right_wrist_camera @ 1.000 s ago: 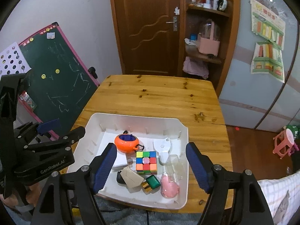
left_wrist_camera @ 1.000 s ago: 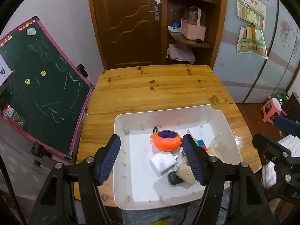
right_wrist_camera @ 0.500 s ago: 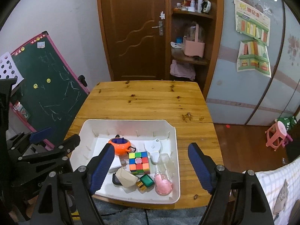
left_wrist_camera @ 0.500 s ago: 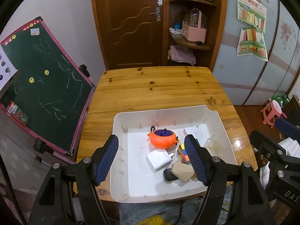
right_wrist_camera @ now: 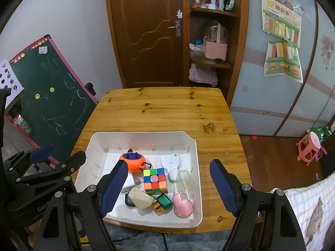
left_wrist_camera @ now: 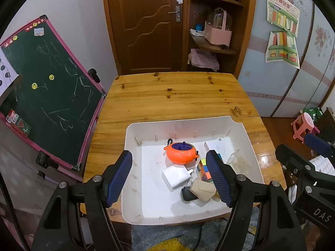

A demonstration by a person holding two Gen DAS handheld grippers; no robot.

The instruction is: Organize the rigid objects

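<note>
A white tray (left_wrist_camera: 130, 146) (right_wrist_camera: 195, 163) sits at the near edge of the wooden table (left_wrist_camera: 173, 96) (right_wrist_camera: 159, 108). In it lie an orange pot (left_wrist_camera: 181, 153) (right_wrist_camera: 133, 161), a colour cube (right_wrist_camera: 155, 181) (left_wrist_camera: 204, 170), a white charger (left_wrist_camera: 175, 176), a beige box (right_wrist_camera: 140, 197) (left_wrist_camera: 203, 189), a green box (right_wrist_camera: 164, 201), a pink case (right_wrist_camera: 182, 205), a clear cup (right_wrist_camera: 185, 182) and a white scoop (right_wrist_camera: 171, 164). My left gripper (left_wrist_camera: 169, 177) is open, held above the tray's near half. My right gripper (right_wrist_camera: 168, 187) is open, above the tray's near right side. Both are empty.
A green chalkboard (left_wrist_camera: 44, 83) (right_wrist_camera: 50, 100) leans at the table's left. A brown door (left_wrist_camera: 146, 25) and a corner shelf (left_wrist_camera: 211, 44) stand behind the table. A pink stool (right_wrist_camera: 309, 147) is on the floor at the right.
Both grippers have pulled back and up from the tray, so the tray looks smaller and farther. The objects in the tray have not moved.
</note>
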